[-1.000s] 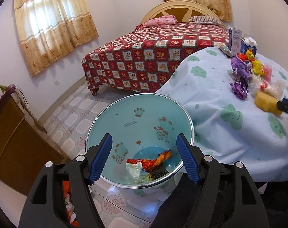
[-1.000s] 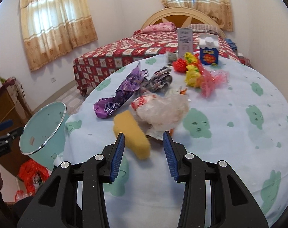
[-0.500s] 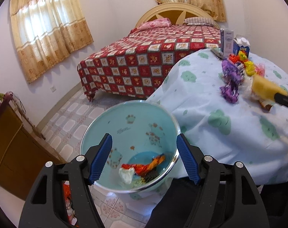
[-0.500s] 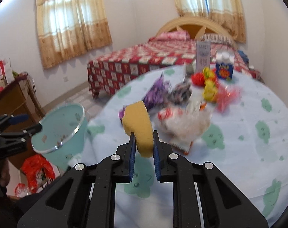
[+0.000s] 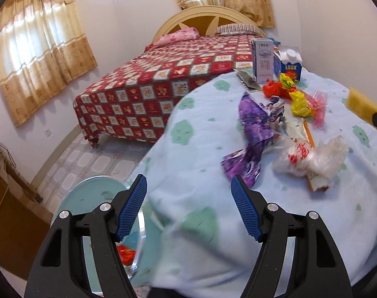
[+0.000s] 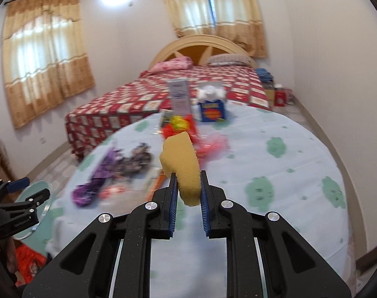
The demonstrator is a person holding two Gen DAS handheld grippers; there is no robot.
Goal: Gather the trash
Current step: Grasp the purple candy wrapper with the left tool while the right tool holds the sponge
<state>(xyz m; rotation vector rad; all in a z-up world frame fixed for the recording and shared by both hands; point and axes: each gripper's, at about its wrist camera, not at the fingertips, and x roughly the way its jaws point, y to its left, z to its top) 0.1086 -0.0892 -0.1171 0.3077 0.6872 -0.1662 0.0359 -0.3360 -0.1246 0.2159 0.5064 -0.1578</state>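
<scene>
My right gripper (image 6: 188, 181) is shut on a yellow sponge (image 6: 181, 164) and holds it above the table; the sponge also shows at the right edge of the left wrist view (image 5: 361, 105). My left gripper (image 5: 188, 193) is open and empty, over the table's near edge. The teal trash bin (image 5: 99, 198) sits low at the left, partly hidden behind the tablecloth, with red trash inside (image 5: 125, 253). On the table lie a purple wrapper (image 5: 255, 134), a clear plastic bag (image 5: 312, 156), and red, yellow and pink wrappers (image 5: 297, 99).
The round table carries a light blue cloth (image 5: 200, 149) with green blobs. A tall carton (image 5: 263, 62) and a blue milk carton (image 5: 290, 62) stand at its far edge. A bed (image 5: 163, 84) lies behind. A wooden cabinet (image 5: 9, 218) stands at the left.
My right gripper has lifted the sponge higher off the table. My left gripper has swung right from over the bin toward the table, so the bin has slid low and left.
</scene>
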